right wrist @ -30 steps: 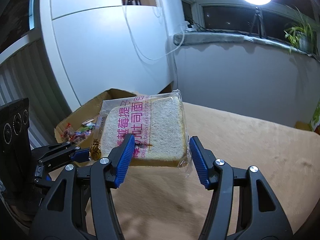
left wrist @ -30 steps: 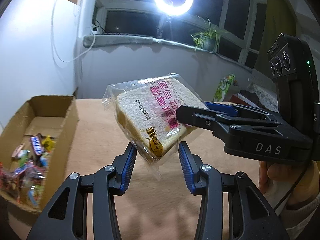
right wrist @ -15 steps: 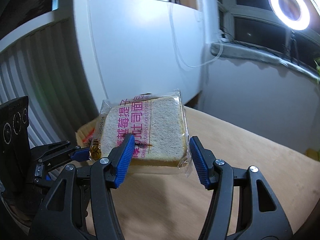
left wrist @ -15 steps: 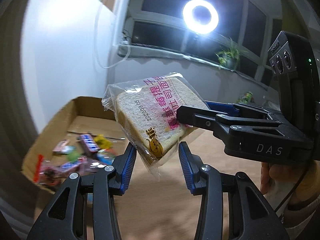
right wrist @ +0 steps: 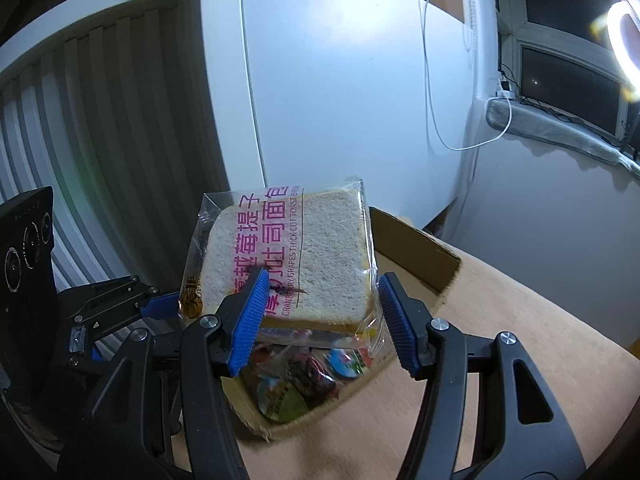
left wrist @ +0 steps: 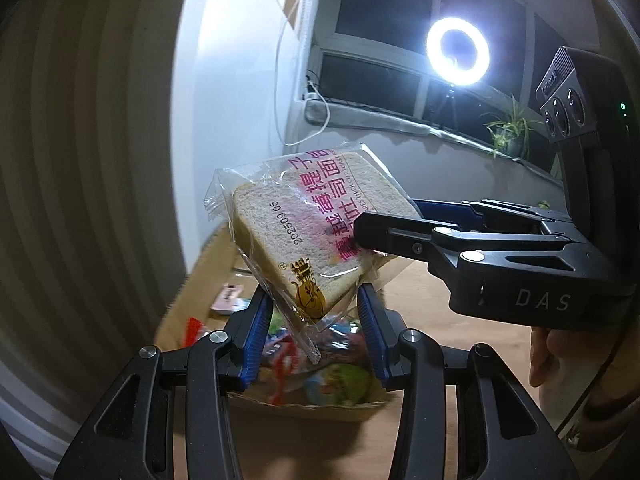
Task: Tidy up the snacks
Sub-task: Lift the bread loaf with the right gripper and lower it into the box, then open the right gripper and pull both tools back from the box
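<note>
I am looking at a bagged slice of bread (right wrist: 296,256), sealed in clear plastic with pink print, and it is hanging in the air just above the cardboard box (right wrist: 416,240). Both tools are gripping it at once. My right gripper (right wrist: 320,312) is clamping the bread across its near edge, one blue pad (right wrist: 250,320) pressing on the printed face and the other tucked against the far side of the bag, so its jaws are standing fairly wide around the slice. My left gripper (left wrist: 316,332) is pinching the lower corner of the bag, where the gold logo is sitting, with its jaws set narrower. In the left wrist view the right gripper (left wrist: 384,232) is reaching in from the side, its black finger lying over the print. Below the bread, the box is holding a heap of small bright snack packets (right wrist: 304,376), blurred in both views. The box is resting on a tan table (right wrist: 500,340). Beyond the box, a white cabinet (right wrist: 340,80) is standing, and further along a ring light (left wrist: 458,52) is glowing before a dark window.
</note>
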The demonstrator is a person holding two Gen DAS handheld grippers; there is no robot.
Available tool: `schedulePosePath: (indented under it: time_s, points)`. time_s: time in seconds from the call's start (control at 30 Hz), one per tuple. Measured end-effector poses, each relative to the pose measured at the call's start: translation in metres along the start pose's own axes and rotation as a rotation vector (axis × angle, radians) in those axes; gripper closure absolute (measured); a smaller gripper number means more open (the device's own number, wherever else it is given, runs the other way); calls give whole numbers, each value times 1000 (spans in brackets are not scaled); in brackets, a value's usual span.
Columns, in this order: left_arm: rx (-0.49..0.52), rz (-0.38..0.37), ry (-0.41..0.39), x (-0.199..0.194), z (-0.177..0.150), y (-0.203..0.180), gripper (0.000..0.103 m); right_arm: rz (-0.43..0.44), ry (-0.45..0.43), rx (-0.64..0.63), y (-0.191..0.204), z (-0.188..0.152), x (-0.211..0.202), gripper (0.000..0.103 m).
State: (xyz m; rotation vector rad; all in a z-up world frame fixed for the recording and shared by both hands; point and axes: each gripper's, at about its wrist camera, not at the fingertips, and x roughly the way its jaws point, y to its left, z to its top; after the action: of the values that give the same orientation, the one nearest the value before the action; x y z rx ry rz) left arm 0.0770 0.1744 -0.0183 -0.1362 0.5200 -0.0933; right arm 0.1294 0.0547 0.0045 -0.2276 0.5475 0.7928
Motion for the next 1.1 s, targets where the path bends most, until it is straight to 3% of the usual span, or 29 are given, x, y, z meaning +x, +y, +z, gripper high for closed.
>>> schedulePosePath:
  time_s: [0.4,0.43,0.47,0.53,0.63,0.73,0.8,0.9,1.1]
  points:
    - [-8,-3,16,14,-2,12,60,-17,19,3,-4,-2,20,43]
    - [-17,4,20,17,-4,13,50,-59,28,-8,-6,-4,24,43]
    - [-20,25,25,16,-5,16,33,-90,31,-6,-9,-6,25,43]
    - [-25,71,13,12,-8,19,29,-63,21,23,-12,-12,20,43]
    - [-27,82,5,5,-10,21,28,-83,13,32,-15,-19,11,42]
    - [-17,107,-11,-3,-10,20,27,-106,5,26,-13,-27,0,26]
    - [-12,115,-25,-10,-10,18,24,-113,-6,36,-14,-30,-7,26]
    - [7,132,-35,-16,-11,15,23,-130,-17,36,-14,-35,-15,15]
    - [28,153,-42,-23,-12,9,23,-144,-39,29,-9,-40,-31,12]
